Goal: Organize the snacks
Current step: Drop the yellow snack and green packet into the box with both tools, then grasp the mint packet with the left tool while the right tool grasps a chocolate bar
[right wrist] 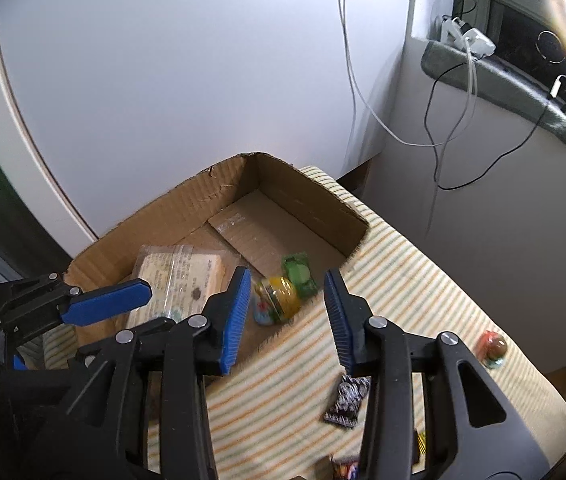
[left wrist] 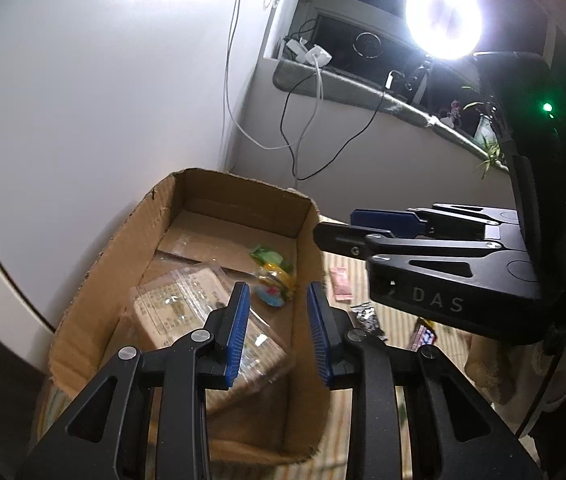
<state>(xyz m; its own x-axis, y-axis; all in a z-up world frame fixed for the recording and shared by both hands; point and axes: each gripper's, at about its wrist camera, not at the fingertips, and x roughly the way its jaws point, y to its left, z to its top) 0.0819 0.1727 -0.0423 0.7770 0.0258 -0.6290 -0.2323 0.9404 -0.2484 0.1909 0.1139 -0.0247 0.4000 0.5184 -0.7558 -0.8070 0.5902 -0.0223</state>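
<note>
While both tools hang above the work area, the left tool fills the lower centre of the left wrist view with its blue-padded jaws spread wide and nothing between them. Behind it, in the lower left of that frame, sits the cardboard box, open at the top. Inside lie a large clear-wrapped packet of tan printed paper, a small yellow-lidded jar and a green snack just beyond the jar.

The right tool stands in the lower middle of the right wrist view, jaws likewise wide apart and empty. It also enters from the right of the left wrist view, level with the box's far rim.

To the right of the box, on the striped cloth covering the table, more snacks lie loose: a dark patterned sachet low in the right wrist frame, partly behind one finger, and a round red and green sweet near the right edge, well apart from the box. A pink wrapper shows in the left wrist view just beside the box's right wall; it is blurred, so what it holds is hard to say.
</note>
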